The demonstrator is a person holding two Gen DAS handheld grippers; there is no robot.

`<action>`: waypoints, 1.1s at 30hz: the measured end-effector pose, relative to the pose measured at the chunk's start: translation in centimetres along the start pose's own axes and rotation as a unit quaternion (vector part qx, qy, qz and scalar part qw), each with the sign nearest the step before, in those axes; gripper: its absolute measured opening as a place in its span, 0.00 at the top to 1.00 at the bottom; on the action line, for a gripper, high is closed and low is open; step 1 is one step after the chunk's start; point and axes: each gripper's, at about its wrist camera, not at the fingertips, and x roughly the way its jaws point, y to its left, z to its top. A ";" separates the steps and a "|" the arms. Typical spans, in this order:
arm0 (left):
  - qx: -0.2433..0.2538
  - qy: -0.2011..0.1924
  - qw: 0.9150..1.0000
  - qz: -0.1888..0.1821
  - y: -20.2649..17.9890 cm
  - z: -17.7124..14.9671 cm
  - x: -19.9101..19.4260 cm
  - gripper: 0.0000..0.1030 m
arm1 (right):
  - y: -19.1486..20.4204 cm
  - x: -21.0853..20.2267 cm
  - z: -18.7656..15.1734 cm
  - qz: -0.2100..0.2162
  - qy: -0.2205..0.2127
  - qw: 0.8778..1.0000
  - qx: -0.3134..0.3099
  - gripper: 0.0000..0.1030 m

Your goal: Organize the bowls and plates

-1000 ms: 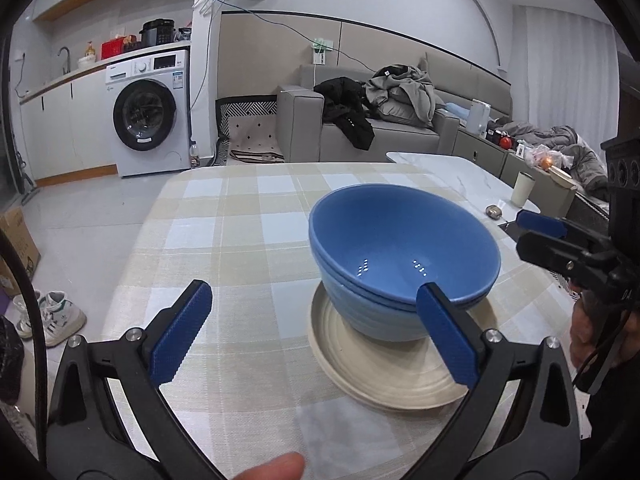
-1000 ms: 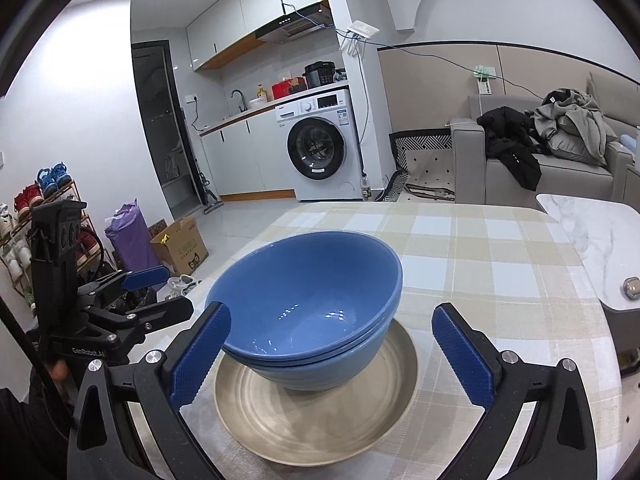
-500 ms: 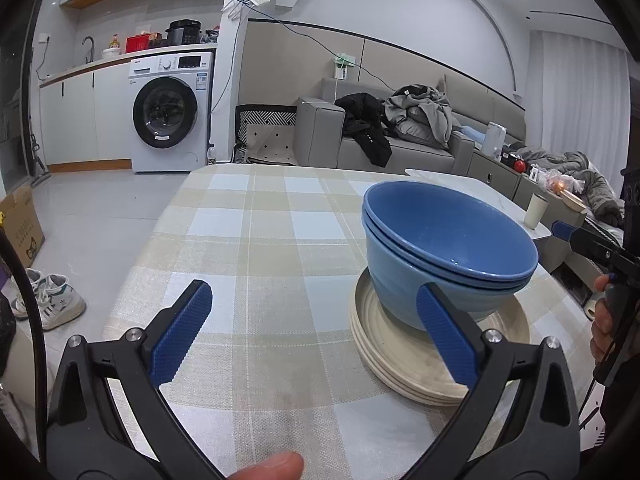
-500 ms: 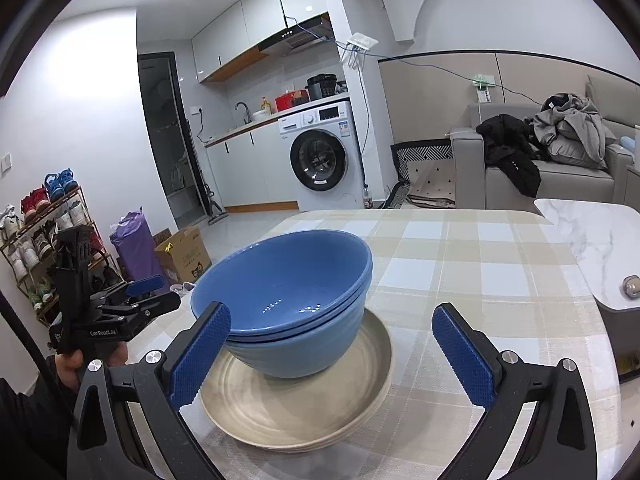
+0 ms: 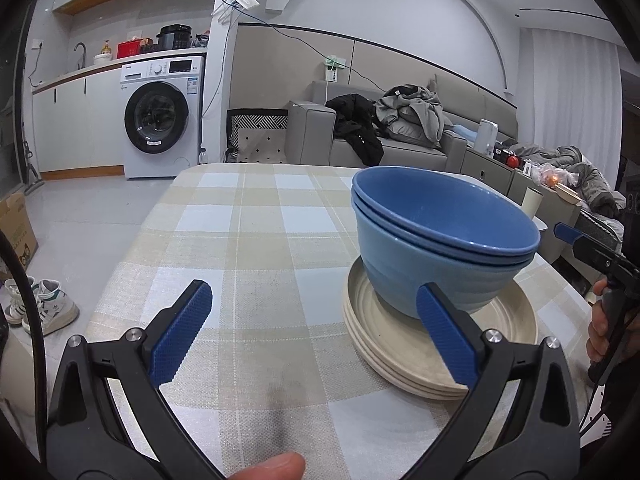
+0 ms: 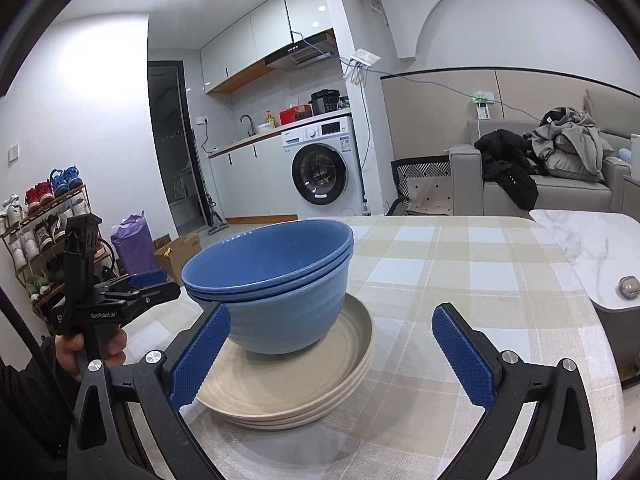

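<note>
Nested blue bowls [image 5: 440, 240] on stacked plates [image 5: 432, 360] near the table's [image 5: 248, 240] edge; both grippers [image 5: 316, 332] [image 6: 328, 356] gape wide, empty. Rigid, smooth, likely breakable: grip rims.

left gripper [image 5: 312, 336] spread wide, right gripper [image 6: 332, 354] likewise (apparently empty)

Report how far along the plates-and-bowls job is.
Done: the blue bowls sit nested together on the stack of beige plates on the checked tablecloth.

In hand: nothing. The left gripper and right gripper are both open and empty, on either side of the stack.

Left: no other loose dishes show in either view, so the stacking looks finished, unless the pile must be moved somewhere.
</note>
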 end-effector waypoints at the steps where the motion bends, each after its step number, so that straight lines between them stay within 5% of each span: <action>1: 0.001 0.000 1.000 0.000 0.0 -0.1 0.1 0.01 | 0.1 0.0 -0.1 -0.001 -0.001 1.000 -0.002 0.00; 33: -0.003 -0.006 1.000 -0.015 0.6 -0.5 1.0 0.01 | 1.1 -0.1 -1.5 0.004 -0.007 0.999 -0.035 0.00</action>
